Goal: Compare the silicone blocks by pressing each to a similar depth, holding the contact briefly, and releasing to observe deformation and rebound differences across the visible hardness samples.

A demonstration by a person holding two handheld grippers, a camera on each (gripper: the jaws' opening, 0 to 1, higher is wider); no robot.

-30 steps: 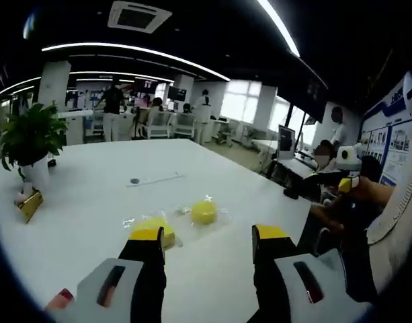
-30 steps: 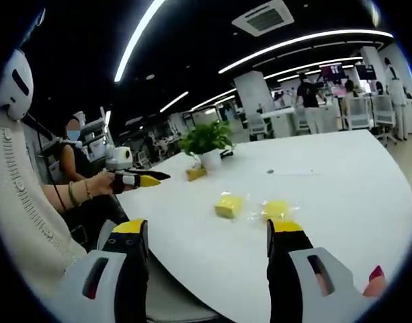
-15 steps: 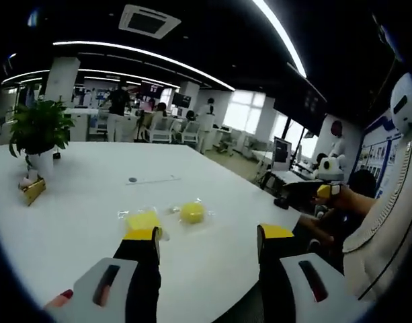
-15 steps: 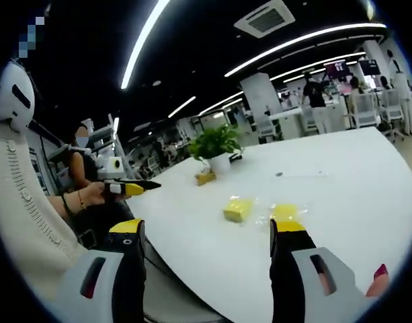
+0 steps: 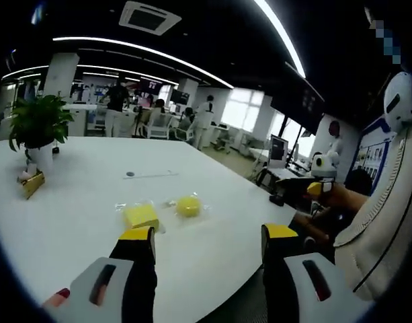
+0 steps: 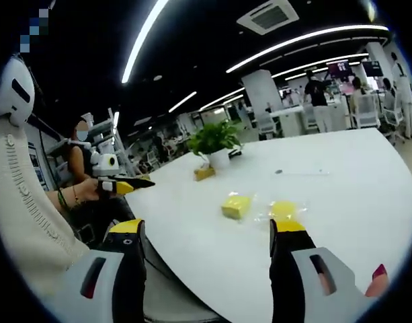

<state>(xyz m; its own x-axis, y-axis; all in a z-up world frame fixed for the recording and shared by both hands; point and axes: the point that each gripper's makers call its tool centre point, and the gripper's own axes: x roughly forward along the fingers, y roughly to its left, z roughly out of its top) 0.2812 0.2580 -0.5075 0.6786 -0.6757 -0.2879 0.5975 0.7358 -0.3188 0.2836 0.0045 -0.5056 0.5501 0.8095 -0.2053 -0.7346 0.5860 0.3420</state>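
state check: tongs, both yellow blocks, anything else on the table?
Left tongs: open, empty, off the table.
Right tongs: open, empty, off the table.
Square block: on the table, in clear wrap, untouched.
Round block: beside the square one, in clear wrap, untouched.
Plant: upright in a white pot.
Gold box: by the pot, tilted.

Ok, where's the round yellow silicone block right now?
In the left gripper view the round yellow silicone block lies on the white table, just right of the square yellow block, ahead of the open jaws.
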